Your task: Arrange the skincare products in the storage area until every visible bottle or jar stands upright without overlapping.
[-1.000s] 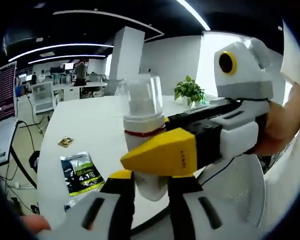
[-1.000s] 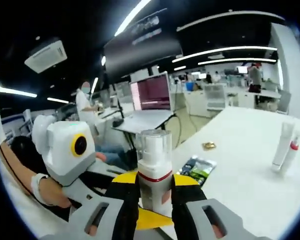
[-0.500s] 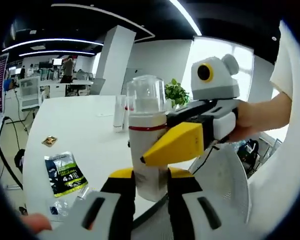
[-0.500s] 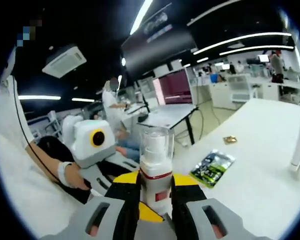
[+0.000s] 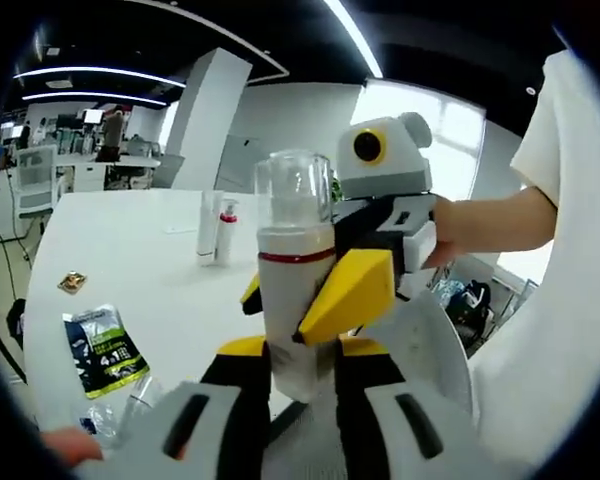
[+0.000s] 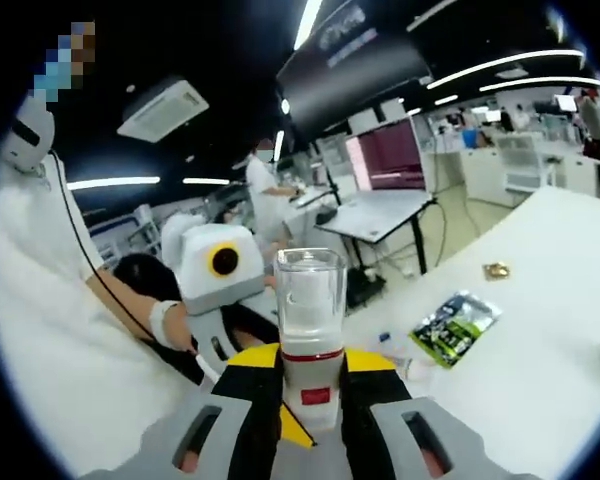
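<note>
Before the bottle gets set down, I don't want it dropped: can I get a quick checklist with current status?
1. Left gripper shut on the pump bottle: ok, jaws clamp its lower body.
2. Right gripper shut on the same bottle: ok.
3. Bottle upright: ok.
4. Clear cap seated on the bottle: ok.
5. Free spot on the white table: ok, bare surface between the two standing tubes and the green sachet.
6. Bottle's base above the table: cannot tell, base hidden by the jaws.
</note>
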The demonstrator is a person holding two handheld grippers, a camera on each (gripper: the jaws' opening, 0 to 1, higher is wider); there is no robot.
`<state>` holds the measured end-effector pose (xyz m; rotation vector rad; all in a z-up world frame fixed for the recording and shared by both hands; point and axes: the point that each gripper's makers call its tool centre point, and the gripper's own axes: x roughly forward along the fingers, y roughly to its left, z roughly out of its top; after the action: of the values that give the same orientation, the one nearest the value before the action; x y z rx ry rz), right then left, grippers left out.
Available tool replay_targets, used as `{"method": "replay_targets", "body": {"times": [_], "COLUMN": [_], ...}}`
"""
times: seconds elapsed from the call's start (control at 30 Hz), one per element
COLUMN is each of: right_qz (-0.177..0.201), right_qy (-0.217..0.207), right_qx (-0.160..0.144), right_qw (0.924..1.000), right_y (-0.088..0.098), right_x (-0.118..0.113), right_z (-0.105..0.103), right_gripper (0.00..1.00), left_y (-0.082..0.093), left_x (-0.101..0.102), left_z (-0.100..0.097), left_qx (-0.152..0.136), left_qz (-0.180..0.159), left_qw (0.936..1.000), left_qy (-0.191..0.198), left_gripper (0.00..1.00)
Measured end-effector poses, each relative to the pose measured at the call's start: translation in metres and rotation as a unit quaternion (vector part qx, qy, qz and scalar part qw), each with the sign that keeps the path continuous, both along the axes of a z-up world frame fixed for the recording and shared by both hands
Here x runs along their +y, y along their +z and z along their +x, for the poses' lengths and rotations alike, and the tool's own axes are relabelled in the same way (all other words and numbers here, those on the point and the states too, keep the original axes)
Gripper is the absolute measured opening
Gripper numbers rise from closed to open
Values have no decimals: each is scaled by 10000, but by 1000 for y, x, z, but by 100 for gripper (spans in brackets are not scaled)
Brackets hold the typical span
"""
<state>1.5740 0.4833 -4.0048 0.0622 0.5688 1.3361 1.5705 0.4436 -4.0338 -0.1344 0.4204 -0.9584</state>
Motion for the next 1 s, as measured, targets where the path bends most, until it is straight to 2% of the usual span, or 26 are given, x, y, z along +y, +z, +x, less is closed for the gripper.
{"method": "replay_targets", "body": {"times": [0.13, 0.27, 0.33, 0.43, 0.53, 0.63, 0.73, 0.83, 1.0], "right_qz": [-249, -103, -165, -278, -324, -353, -219, -189, 70], "right_qy": [-700, -1366, -1621, -1708, -1714, -1563, -1439, -992, -368], "right_qx": [-92, 289, 67, -138, -147, -39, 168, -3, 110], "right_qw": [9972, 9902, 9866, 9848, 9846, 9871, 9892, 9949, 9992], "right_y": [-11, -15, -18, -18, -20, -24, -24, -20, -11], "right_x": [1, 2, 5, 9, 9, 7, 3, 2, -2], "right_z": [16, 24, 23, 22, 23, 21, 17, 11, 0], "right_gripper": [15, 15, 15, 15, 16, 16, 16, 17, 18], "left_y": [-8, -13, -16, -18, -20, -23, -23, -20, -6], "left_x": [6, 11, 17, 18, 19, 17, 14, 11, 3], "left_z": [10, 16, 20, 20, 20, 17, 14, 11, 4], "left_qx": [-55, -65, -9, -63, 24, 47, 65, 121, 272], "left_qz": [278, 478, 547, 665, 643, 739, 734, 589, -20], "left_qw": [9991, 9975, 9959, 9949, 9955, 9953, 9959, 9973, 9996], "left_qy": [308, 522, 727, 749, 692, 629, 517, 430, 115], "left_gripper": [19, 19, 18, 17, 17, 16, 16, 16, 16]}}
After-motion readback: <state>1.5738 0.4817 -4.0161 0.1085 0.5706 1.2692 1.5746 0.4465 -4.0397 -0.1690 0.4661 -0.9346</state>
